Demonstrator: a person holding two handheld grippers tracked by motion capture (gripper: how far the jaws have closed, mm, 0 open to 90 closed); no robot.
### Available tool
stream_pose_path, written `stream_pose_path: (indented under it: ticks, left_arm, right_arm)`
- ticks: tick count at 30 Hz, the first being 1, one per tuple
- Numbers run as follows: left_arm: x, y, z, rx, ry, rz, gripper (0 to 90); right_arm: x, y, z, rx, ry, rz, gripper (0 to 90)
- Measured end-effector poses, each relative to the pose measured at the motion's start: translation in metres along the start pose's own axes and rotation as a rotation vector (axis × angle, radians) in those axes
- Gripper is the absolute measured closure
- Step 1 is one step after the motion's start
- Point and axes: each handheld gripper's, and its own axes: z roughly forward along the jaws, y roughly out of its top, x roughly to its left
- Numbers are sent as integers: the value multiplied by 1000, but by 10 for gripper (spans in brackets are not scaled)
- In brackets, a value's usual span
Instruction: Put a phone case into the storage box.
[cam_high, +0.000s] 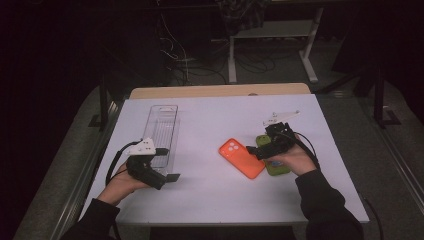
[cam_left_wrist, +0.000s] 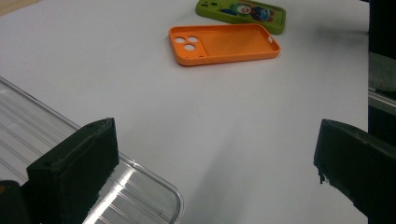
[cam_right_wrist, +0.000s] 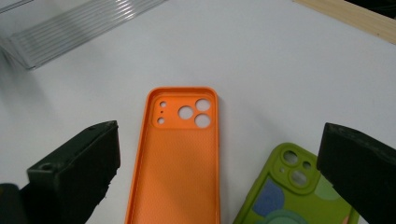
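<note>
On the white table (cam_high: 210, 200), a clear tray (cam_high: 162, 131) lies near the left edge, apparently ready to receive cases. The orange phone case (cam_right_wrist: 180, 154) lies hollow-up mid-table, just beside the green case (cam_left_wrist: 243, 13). The right gripper (cam_right_wrist: 219, 172) hovers wide open above the orange case to pinch it; the left gripper (cam_left_wrist: 215, 172) waits wide and empty at the tray's near end.

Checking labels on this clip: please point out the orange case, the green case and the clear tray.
orange case (cam_right_wrist: 180, 163), right gripper view, inner floor.
green case (cam_left_wrist: 243, 10), left gripper view, printed back.
clear tray (cam_high: 162, 127), high view, ribbed floor.
</note>
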Motion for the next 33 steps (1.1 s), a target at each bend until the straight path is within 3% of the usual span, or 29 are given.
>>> stream_pose_path:
  ticks: [18, 33]
  left_arm:
    - [0, 0, 0, -10, -5, -10, 0]
    - [-1, -1, 0, -5, -7, -4, 0]
  right_arm:
    - [0, 26, 22, -13, -8, 0, 0]
    - [4, 25, 32, 25, 2, 21, 0]
